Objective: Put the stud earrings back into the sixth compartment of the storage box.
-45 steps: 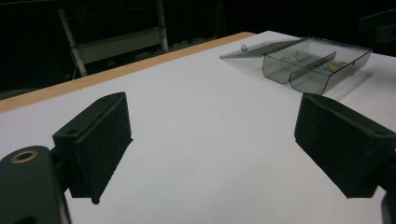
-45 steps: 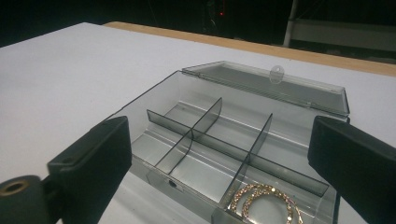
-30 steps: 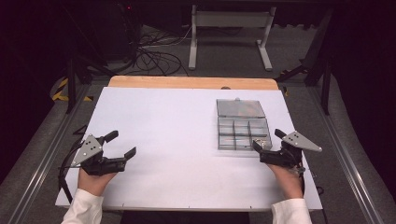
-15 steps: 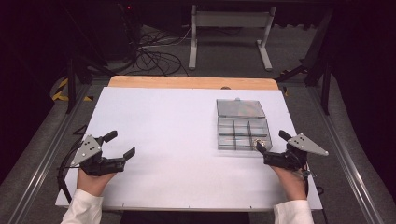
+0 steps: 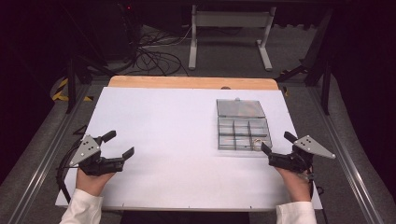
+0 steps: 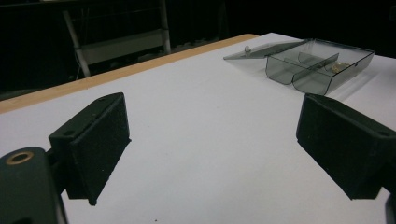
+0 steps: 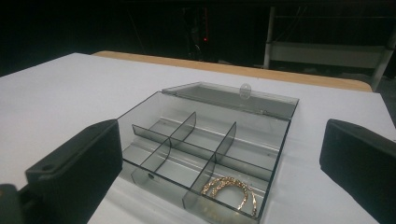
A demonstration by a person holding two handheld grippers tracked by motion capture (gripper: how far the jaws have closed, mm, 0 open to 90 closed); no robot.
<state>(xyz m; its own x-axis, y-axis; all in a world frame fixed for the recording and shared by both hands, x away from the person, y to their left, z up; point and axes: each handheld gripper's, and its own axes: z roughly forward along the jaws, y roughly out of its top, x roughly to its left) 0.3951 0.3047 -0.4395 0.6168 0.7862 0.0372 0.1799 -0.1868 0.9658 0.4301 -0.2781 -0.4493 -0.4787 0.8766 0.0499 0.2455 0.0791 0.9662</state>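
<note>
Smoked-grey clear plastic, thin-walled: one compartment box (image 5: pixel 243 132), lid (image 5: pixel 239 108) swung fully open and lying flat behind it, on the right half of the white worktop (image 5: pixel 177 135).

Left to right:
- Left gripper (image 5: pixel 116 144), one; jaws spread wide, holding nothing, resting at the worktop's left front, well apart from the box.
- Compartment box, one; six cells, in two rows of three. Judged light, rigid and slick, likely to skid if pushed; best taken across an outer wall, or by the small tab (image 7: pixel 244 90) on the lid edge for closing.
- Gold chain (image 7: pixel 229 190), apparently one, coiled in the near right cell; judged limp, light and fine, easily snagged; pinch at the coil's bunched part.
- Right gripper (image 5: pixel 275 147), one; jaws wide, empty, just beside the box's near right corner.
</note>
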